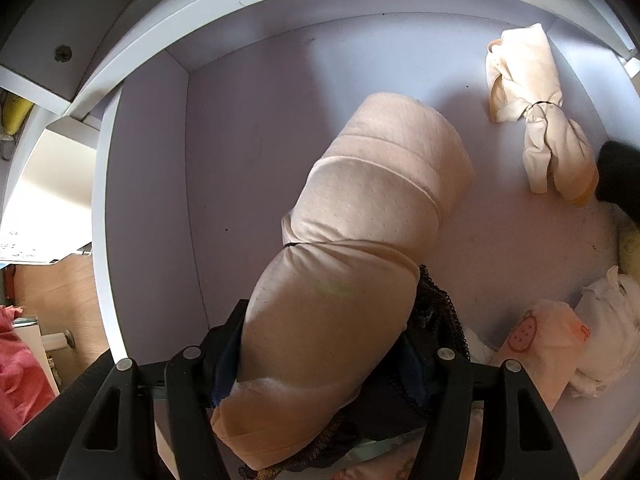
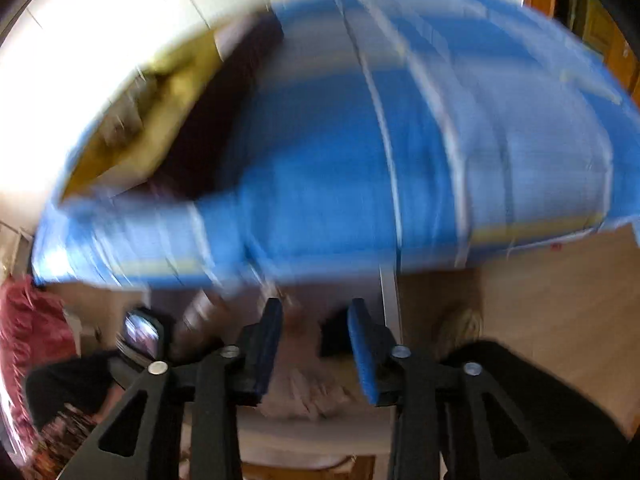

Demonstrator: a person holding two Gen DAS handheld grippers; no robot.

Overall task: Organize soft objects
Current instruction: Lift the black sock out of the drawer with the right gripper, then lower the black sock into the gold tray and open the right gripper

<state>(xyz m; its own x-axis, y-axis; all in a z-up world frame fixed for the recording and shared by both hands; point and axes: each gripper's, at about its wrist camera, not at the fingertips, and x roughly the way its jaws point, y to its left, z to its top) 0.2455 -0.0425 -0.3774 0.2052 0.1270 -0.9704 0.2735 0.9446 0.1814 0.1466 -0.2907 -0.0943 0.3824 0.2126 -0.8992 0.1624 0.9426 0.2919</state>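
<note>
Beige fabric, dimpled and rolled into a thick bundle (image 1: 360, 216), sits clamped in my left gripper (image 1: 320, 360). Its long axis runs from between my fingers up and to the right, the far end pointing toward the back of the white drawer (image 1: 160, 184) and hanging above the pale floor of it. A thin dark band cinches the roll about halfway along. My left fingers (image 1: 224, 344) are spread wide around the near end and press into both flanks of the roll. Dark lacy fabric (image 1: 440, 312) is bunched against the right side of the roll, just by my right-hand finger; I cannot tell whether it is pinched too.

Further out, a cream cloth bundle tied at its middle (image 1: 536, 112) lies toward the drawer's far right corner, well apart from my roll. Near the right edge rest a pink pouch with a printed strawberry (image 1: 540, 344) and, touching it, a white crumpled cloth (image 1: 608, 312).

My right gripper (image 2: 316, 344) is apart, its blue-padded fingers (image 2: 364, 356) with a clear gap and nothing between them. That view is heavily blurred; a blue and white striped bedcover (image 2: 360, 152) fills most of it, with wooden floor (image 2: 560, 300) at the right.
</note>
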